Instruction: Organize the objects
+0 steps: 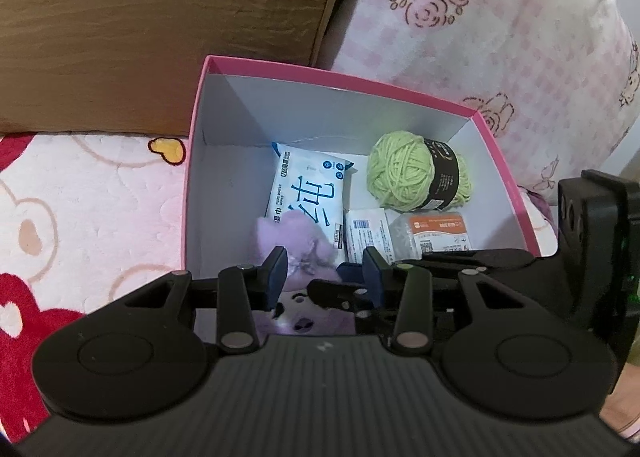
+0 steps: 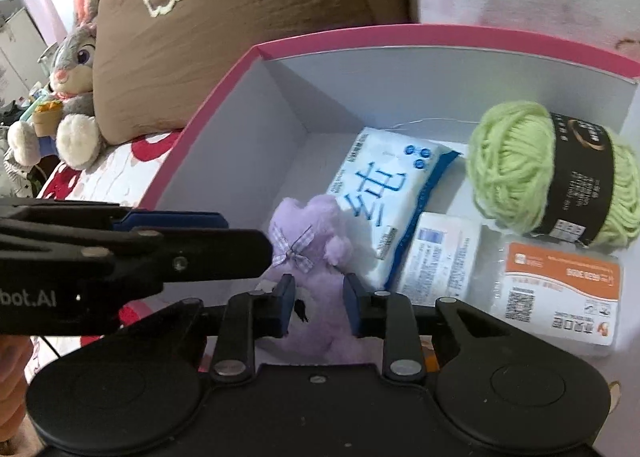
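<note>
1. Left wrist view: the left gripper, jaws apart and holding nothing, hovers at the near wall of the pink box. Inside lie a wipes pack printed "PURE WATER WIPES", green yarn and the purple plush.

2. Right wrist view: the right gripper is clamped on the purple plush at the box's near wall. An orange-labelled packet with a QR code lies beside the yarn. Partial lettering "bot.AI" shows on the left gripper.
</note>
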Action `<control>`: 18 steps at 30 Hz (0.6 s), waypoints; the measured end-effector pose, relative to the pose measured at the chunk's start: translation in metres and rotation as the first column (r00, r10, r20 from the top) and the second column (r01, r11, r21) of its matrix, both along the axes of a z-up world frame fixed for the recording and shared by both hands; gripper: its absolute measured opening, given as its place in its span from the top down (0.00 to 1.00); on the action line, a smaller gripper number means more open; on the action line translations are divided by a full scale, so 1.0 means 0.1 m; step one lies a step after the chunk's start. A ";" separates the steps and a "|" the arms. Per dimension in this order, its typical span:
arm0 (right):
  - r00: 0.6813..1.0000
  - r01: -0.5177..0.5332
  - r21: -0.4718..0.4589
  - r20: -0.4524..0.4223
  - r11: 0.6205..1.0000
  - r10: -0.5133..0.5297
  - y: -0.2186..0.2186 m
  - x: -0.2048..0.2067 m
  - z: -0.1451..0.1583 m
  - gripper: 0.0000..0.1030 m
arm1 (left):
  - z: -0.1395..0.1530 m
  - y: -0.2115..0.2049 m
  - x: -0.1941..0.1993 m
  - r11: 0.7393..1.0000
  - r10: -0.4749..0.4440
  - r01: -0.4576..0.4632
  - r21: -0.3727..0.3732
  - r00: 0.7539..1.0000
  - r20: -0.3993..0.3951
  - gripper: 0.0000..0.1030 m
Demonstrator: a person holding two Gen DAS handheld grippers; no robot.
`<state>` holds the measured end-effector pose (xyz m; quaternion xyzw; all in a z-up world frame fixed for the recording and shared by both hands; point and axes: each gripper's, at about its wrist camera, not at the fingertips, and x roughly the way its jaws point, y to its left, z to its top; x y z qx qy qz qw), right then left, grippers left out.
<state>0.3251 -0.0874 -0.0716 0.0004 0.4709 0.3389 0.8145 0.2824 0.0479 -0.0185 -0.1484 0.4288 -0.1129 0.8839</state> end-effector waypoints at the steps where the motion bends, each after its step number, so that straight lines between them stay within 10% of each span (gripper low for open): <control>1: 1.000 0.001 0.000 0.002 1.000 -0.001 0.00 -0.01 0.02 0.70 | 0.01 0.00 0.00 1.000 0.002 -0.002 0.000 1.000 0.000 0.60; 18: 0.974 0.082 -0.033 0.214 0.996 -0.073 -0.40 -0.59 0.72 0.57 | 0.31 0.04 -0.26 0.998 0.032 -0.029 0.051 0.998 -0.054 0.47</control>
